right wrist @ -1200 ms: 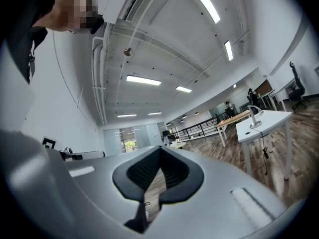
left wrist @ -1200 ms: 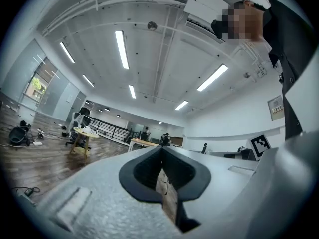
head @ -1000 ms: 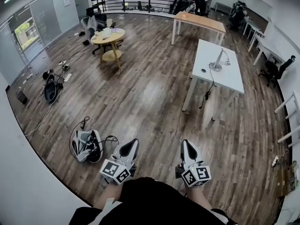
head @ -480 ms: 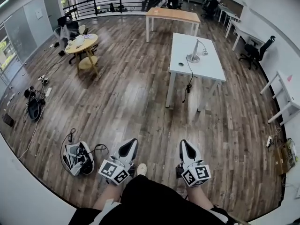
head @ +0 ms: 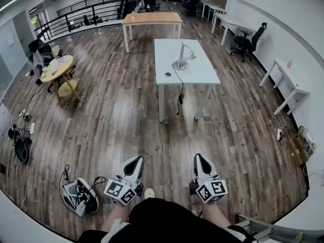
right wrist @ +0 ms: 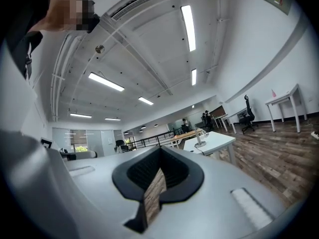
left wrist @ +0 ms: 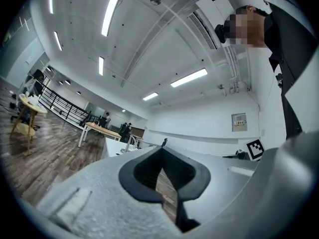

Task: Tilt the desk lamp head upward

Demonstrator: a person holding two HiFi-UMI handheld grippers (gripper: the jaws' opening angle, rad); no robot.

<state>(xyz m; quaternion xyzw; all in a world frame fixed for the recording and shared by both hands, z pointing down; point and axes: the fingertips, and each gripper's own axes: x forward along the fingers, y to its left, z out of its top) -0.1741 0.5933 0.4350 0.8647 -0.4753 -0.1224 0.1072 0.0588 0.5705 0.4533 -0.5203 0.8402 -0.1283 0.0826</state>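
Note:
A silver desk lamp stands on a white table far ahead in the head view, its head bent down to the right and its cord hanging over the table's front edge. The same lamp shows small in the right gripper view. My left gripper and right gripper are held low near my body, far from the table. Both are shut with nothing between the jaws. In the left gripper view the lamp is a tiny shape on the distant table.
A wooden table stands behind the white one. A round yellow table is at the left. A helmet-like object with cables lies on the wooden floor at my left. More white desks and an office chair line the right wall.
The view has swung to the right and the white table with the lamp now sits near the middle, closer than before. Both grippers stay low and shut.

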